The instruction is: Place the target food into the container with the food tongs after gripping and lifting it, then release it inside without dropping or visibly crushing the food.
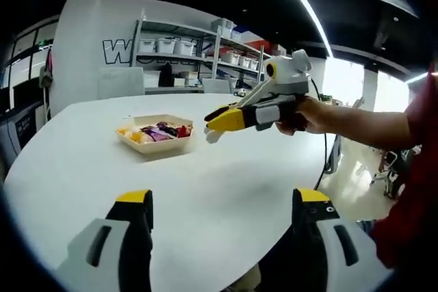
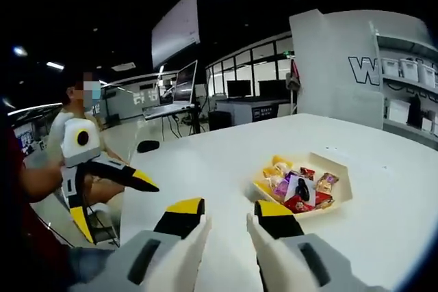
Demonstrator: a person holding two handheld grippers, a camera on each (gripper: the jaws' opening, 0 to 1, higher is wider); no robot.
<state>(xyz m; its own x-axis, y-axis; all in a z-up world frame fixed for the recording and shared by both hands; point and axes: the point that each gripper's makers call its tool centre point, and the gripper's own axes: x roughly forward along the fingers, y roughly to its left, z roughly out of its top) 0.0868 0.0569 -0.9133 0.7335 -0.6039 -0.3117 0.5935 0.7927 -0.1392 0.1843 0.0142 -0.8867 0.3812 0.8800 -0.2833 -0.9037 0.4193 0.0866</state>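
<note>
Left gripper view: the left gripper (image 1: 222, 206) hangs over the near edge of the white round table (image 1: 205, 182), its yellow-tipped jaws set wide apart with nothing between them. Near the table's middle sits a shallow beige tray (image 1: 156, 143) holding a small heap of wrapped snacks (image 1: 156, 132): orange-yellow pieces at one end, purple and dark wrappers in the centre, a red one at the other end; single items are too small to name. The right gripper (image 1: 219, 120) enters from the right, held in a hand (image 1: 309, 115), and hovers above the table just beside the tray, apart from the food; its jaws look nearly closed, empty. Grey shelving with white bins (image 1: 198, 49) stands behind. Right gripper view: the right gripper (image 2: 229, 215) shows a narrow gap between its tips, holding nothing. The tray (image 2: 342, 193) lies just past the tips, the snacks (image 2: 295, 184) still inside. The left gripper (image 2: 113, 196) appears at left, jaws spread, off the table edge.
</note>
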